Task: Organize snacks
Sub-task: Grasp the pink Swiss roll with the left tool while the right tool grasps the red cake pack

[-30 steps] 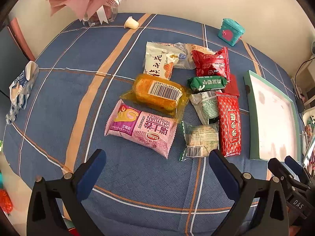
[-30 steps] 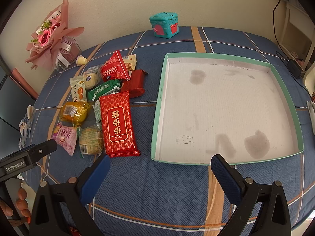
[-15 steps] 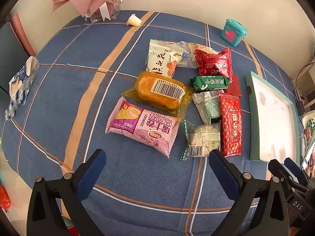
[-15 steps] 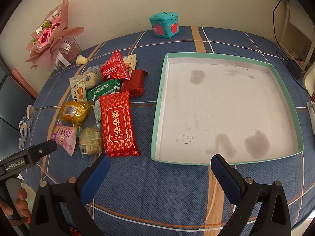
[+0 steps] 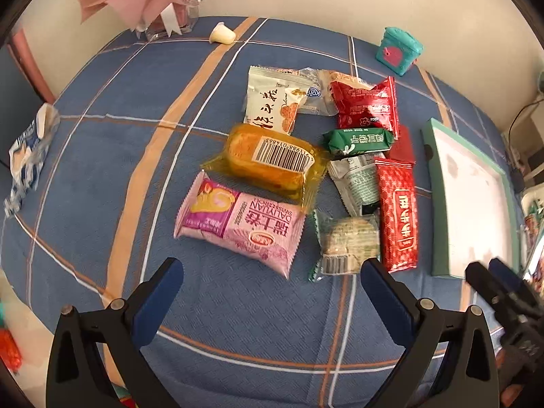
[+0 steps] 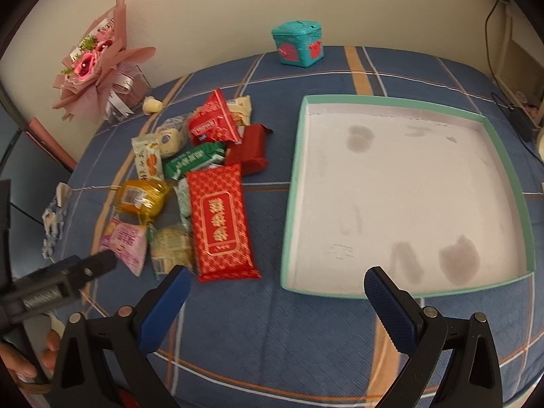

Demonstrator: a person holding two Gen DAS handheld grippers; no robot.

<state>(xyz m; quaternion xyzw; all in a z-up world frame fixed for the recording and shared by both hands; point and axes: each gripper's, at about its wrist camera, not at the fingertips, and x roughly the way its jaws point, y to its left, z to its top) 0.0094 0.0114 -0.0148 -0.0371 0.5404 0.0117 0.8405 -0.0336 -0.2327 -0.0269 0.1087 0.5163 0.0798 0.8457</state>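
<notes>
Several snack packs lie in a cluster on the blue checked cloth. Nearest my left gripper [image 5: 272, 285] is a pink cake pack [image 5: 238, 227], with an orange pack [image 5: 272, 163] bearing a barcode behind it and a long red pack [image 5: 396, 214] to the right. The left gripper is open, hovering just short of the pink pack. My right gripper [image 6: 275, 289] is also open, above the cloth between the long red pack [image 6: 219, 224] and the teal-rimmed white tray [image 6: 401, 190]. Nothing lies in the tray.
A pink flower bouquet [image 6: 98, 64] in a glass stands at the back left near the wall. A teal toy chest [image 6: 299, 44] sits at the back. A crumpled blue-white wrapper [image 5: 27, 156] lies at the left edge. A hand [image 6: 20, 357] holds the left gripper.
My left gripper has moved forward toward the snack cluster, so the packs look larger and closer. The right gripper has shifted slightly forward. Both stay open.
</notes>
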